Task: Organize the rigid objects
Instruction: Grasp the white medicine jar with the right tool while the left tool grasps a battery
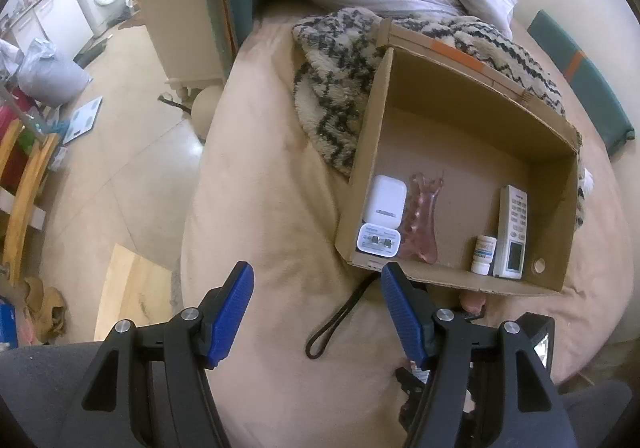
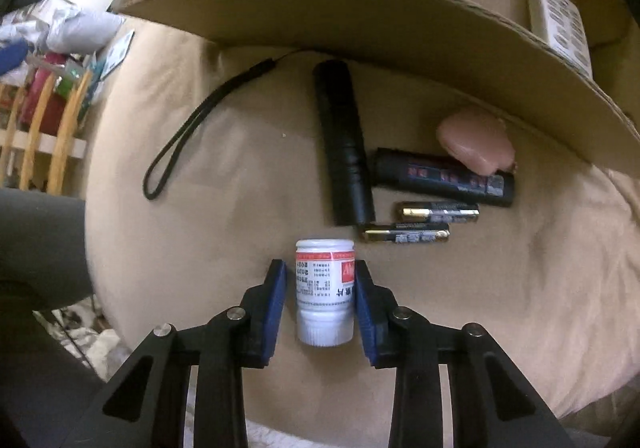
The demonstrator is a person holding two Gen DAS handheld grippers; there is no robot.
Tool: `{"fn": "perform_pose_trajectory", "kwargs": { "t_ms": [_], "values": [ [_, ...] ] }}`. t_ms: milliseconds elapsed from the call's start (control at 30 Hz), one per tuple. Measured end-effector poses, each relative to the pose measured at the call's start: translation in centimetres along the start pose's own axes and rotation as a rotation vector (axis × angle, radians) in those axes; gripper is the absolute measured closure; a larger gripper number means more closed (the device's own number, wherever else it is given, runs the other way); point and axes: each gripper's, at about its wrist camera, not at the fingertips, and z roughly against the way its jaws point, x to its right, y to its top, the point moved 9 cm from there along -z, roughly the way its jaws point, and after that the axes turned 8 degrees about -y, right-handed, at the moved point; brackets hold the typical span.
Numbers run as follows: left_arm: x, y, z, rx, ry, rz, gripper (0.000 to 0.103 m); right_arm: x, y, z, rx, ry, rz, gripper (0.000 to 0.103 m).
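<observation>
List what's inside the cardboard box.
In the box: white charger, pink clear piece, small white bottle, remote. The near wall hides the floor strip right behind it.

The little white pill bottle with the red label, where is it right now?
In the right wrist view the white pill bottle lies on the beige bedcover between the right gripper fingers, below the black flashlight and left of two batteries.

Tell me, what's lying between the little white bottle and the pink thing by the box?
Two batteries, seen in the right wrist view, lie between the white bottle and the pink thing.
</observation>
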Motion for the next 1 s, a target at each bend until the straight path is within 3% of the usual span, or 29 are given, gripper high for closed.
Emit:
{"fn": "perform_pose_trajectory", "kwargs": {
  "t_ms": [67,400,633,767,1000],
  "values": [
    [0.2,0.0,-0.1,-0.004,0.001,-0.006,0.040,0.1,0.2,0.2,0.009,0.003,-0.011,0.075],
    [-0.2,-0.1,-0.5,-0.005,0.025,-0.004,0.040,1.3,-0.8,1.7,0.020,0.048,-0.012,0.075],
    [-0.5,-0.1,-0.8,-0.008,0.034,0.010,0.040,3.2,-0.7,4.8,0.079,0.089,-0.026,0.075],
    [-0.5,-0.2,-1.1,-0.013,0.042,0.009,0.040,5.0,0.4,8.7,0.195,0.117,-0.040,0.075],
    [-1.0,-0.4,-1.6,-0.022,0.066,0.010,0.040,9.3,3.8,16.9,0.502,0.119,-0.097,0.075]
  ]
}}
